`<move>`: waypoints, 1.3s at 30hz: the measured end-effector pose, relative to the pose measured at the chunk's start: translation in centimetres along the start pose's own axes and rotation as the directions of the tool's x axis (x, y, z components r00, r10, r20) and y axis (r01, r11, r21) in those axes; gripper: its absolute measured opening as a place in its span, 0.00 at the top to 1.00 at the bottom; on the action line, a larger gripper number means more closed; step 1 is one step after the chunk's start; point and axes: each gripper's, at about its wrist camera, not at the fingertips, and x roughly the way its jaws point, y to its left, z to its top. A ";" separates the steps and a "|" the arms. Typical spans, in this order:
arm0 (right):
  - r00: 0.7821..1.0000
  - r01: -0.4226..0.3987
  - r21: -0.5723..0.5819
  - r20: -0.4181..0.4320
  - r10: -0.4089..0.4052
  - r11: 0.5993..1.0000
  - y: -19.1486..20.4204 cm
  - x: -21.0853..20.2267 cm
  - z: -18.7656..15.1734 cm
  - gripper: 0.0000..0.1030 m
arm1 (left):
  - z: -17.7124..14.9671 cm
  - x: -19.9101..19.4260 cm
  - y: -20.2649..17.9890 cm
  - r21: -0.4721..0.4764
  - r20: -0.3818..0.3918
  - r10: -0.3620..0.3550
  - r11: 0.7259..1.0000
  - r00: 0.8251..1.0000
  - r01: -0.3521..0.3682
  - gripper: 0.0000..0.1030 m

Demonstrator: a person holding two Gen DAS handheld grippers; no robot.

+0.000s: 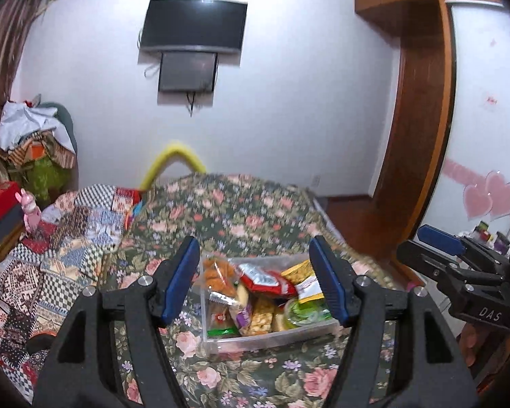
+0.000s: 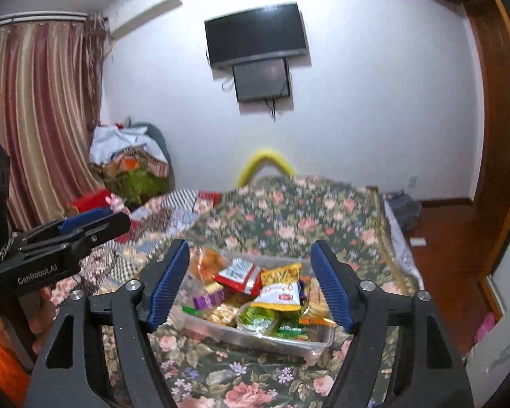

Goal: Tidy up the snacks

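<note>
My left gripper (image 1: 255, 255) hangs with its jaws spread wide, holding nothing; my right gripper (image 2: 251, 260) is just as wide and grips nothing; both hover above the bin (image 1: 255, 338), not touching it. The right gripper's body reads "DAS" in the left view; the left one's reads "GenRobot.AI" in the right view. The clear bin sits on the floral bedspread (image 1: 241, 210), packed with snacks: a red pack (image 1: 267, 278), a yellow bag (image 2: 282, 287), a green-lidded cup (image 2: 258, 318); pack lettering is too blurred to read.

Wall television (image 1: 193, 25), striped curtain (image 2: 34, 108)
</note>
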 end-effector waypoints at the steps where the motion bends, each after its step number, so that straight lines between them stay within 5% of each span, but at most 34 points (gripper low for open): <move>1: 1.000 0.004 -0.004 0.018 -0.004 1.000 0.2 -0.7 0.2 0.23 | 0.2 -0.9 -0.3 0.009 0.018 -0.005 1.000 1.000 0.005 0.30; 12: 0.995 0.037 0.008 0.096 -0.038 0.999 0.9 -3.4 0.2 0.00 | 0.6 -5.5 -1.5 0.007 0.122 0.037 0.999 0.992 -0.038 0.02; 39: 0.994 0.045 -0.009 0.096 -0.044 0.999 1.4 -4.0 -1.0 0.00 | -0.4 -5.4 -1.9 0.027 0.106 0.057 0.998 0.993 -0.061 0.01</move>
